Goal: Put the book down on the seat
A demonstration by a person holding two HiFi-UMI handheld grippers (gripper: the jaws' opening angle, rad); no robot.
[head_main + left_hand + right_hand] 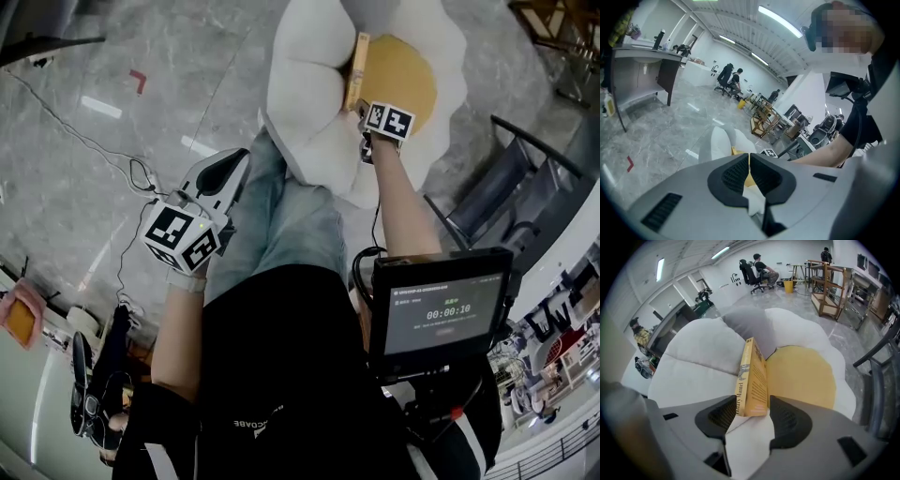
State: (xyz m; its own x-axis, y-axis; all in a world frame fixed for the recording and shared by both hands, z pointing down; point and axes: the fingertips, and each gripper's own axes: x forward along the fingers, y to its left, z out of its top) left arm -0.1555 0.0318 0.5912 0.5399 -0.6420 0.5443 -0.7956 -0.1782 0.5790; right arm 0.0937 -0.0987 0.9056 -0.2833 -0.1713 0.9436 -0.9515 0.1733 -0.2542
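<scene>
Book [752,380] is not yet laid down: it stands on edge, spine up and to the left, over the seat [693,357], a white petal cushion with a yellow middle. At the left, the left claw [749,161] hangs near the person's leg, well apart from the seat, its jaws all but together on nothing. To the right and farther off, the right claw [752,406] clasps the book's near end. Lowering it flat and letting go appear to remain.
</scene>
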